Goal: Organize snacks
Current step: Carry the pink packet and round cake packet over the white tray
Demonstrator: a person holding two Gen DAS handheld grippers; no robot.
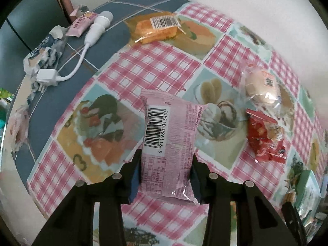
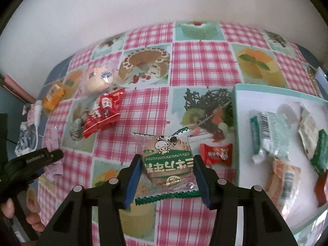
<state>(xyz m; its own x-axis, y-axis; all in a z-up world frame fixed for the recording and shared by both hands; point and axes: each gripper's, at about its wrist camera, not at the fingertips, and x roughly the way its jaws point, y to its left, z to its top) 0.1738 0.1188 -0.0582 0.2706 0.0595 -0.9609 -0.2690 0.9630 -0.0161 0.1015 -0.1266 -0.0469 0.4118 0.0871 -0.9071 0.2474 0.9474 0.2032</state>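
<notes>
In the right wrist view, the tray (image 2: pixel 235 106) stands on the counter (image 2: pixel 205 65) at the right, with several wrapped snacks inside. A small candy (image 2: pixel 216 153) lies just left of it. At the far left, a bun packet (image 2: pixel 98 80) lies behind a biscuit packet (image 2: pixel 102 112), touching it.

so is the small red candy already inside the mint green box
No, the small red candy lies on the checked tablecloth just outside the wall of the mint green box.
</notes>
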